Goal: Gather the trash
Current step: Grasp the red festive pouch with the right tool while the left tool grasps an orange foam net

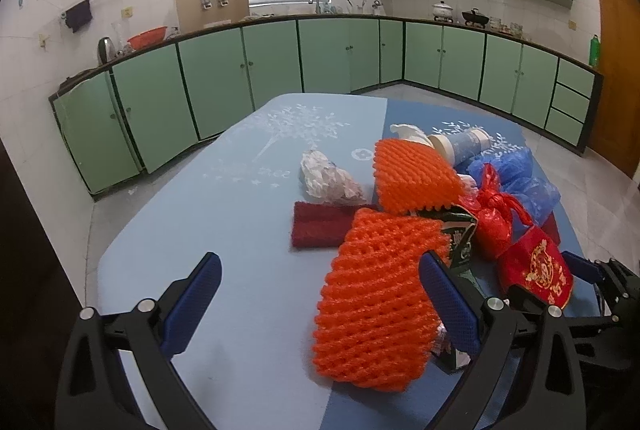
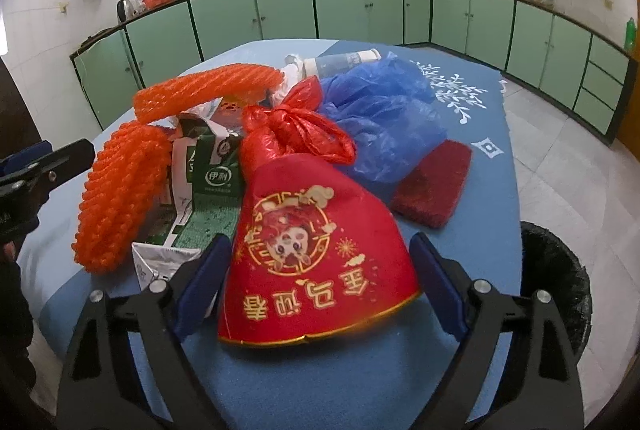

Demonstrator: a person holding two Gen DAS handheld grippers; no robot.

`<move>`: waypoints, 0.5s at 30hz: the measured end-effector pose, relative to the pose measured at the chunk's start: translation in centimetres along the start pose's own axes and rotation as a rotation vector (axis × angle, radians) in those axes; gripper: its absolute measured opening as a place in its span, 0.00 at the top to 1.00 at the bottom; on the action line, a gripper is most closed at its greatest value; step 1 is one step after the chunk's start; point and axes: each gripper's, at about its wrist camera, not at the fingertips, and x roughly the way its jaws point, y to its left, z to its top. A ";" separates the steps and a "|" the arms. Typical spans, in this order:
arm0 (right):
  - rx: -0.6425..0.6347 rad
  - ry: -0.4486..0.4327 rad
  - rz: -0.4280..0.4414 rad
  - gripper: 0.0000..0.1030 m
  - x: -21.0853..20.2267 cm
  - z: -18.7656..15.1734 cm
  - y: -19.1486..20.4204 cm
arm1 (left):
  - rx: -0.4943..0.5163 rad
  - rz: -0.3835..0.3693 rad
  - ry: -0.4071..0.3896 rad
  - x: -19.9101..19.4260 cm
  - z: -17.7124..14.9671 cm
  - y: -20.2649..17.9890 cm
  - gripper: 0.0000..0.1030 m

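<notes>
A pile of trash lies on the blue table (image 1: 248, 230). My left gripper (image 1: 320, 286) is open, its jaws either side of the near orange foam net (image 1: 372, 306), which lies on the table. A second orange net (image 1: 412, 177), a crumpled clear wrapper (image 1: 328, 179), a maroon pad (image 1: 316, 228), a green milk carton (image 2: 216, 165), a tied red plastic bag (image 2: 292, 133), a blue plastic bag (image 2: 384, 117) and a bottle (image 2: 340, 61) lie around. My right gripper (image 2: 320, 266) is open, its jaws astride the red printed fabric piece (image 2: 316, 262).
A black-lined trash bin (image 2: 560, 286) stands on the floor just right of the table. Green kitchen cabinets (image 1: 344, 53) run along the far walls. The left gripper also shows at the left edge of the right wrist view (image 2: 36, 169).
</notes>
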 end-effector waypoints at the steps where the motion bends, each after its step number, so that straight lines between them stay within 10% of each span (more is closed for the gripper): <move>1: 0.003 -0.001 0.007 0.15 0.0 -0.1 -0.1 | 0.004 -0.003 0.001 0.0 0.0 -0.2 0.06; 15: 0.040 -0.060 0.007 0.17 -3.0 -0.1 -2.8 | 0.057 -0.029 0.031 1.3 -0.5 -2.8 0.06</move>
